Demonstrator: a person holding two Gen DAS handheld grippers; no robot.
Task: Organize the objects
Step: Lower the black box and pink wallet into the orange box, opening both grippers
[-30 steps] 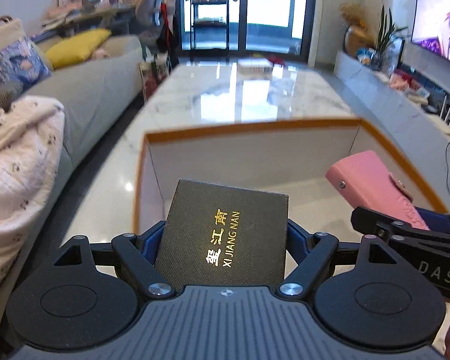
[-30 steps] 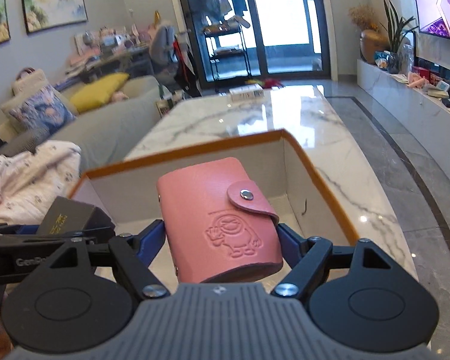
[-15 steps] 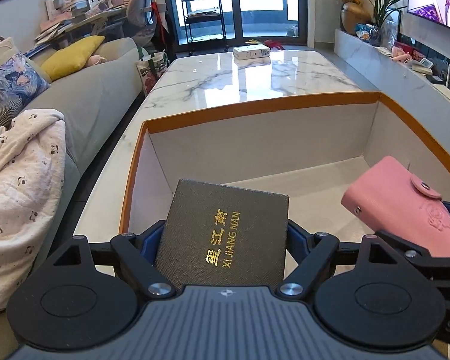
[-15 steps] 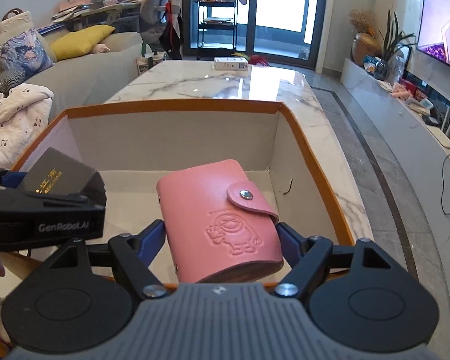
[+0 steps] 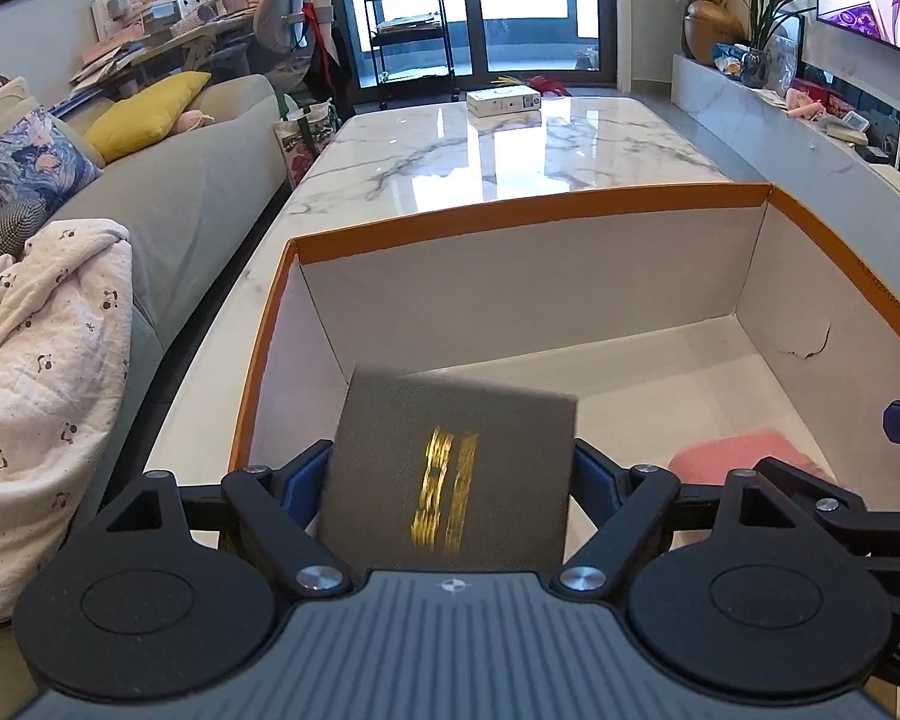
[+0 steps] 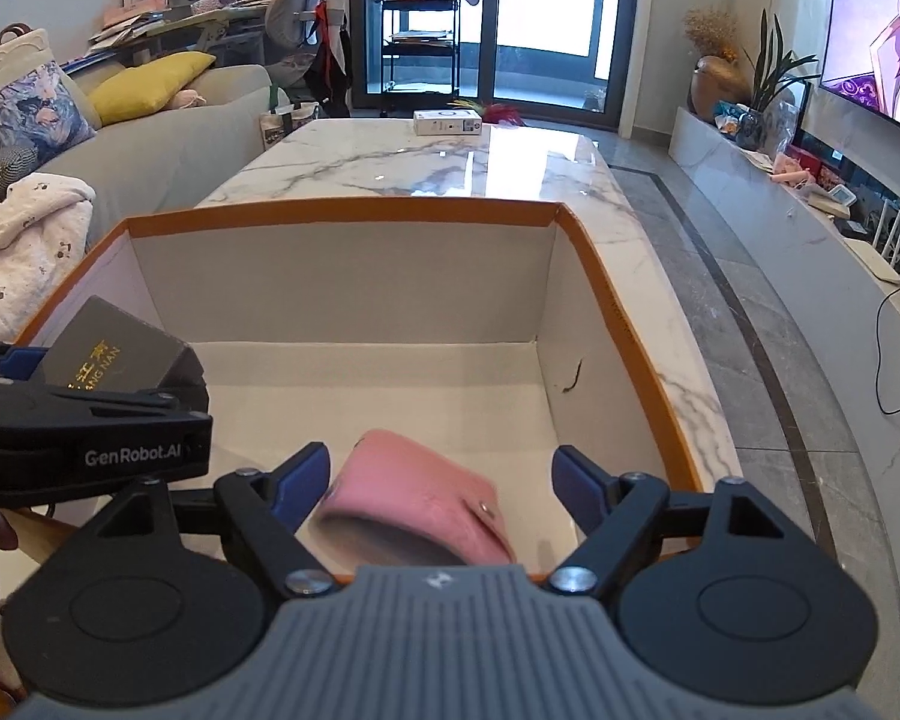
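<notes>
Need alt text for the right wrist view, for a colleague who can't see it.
The right tool is open above a pink card wallet lying blurred in an orange-rimmed box on a marble table. At left, the left tool grips a dark booklet over the box.

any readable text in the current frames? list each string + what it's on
"GenRobot.AI": white print on the side of the left gripper.
"NG NAN": gold letters on the dark box, partly hidden; the gold characters above are too cut off to read.
"S": lone letter on the right gripper, rest out of frame.
Small print on the orange box rim: too small.
White carton label: too small.
</notes>
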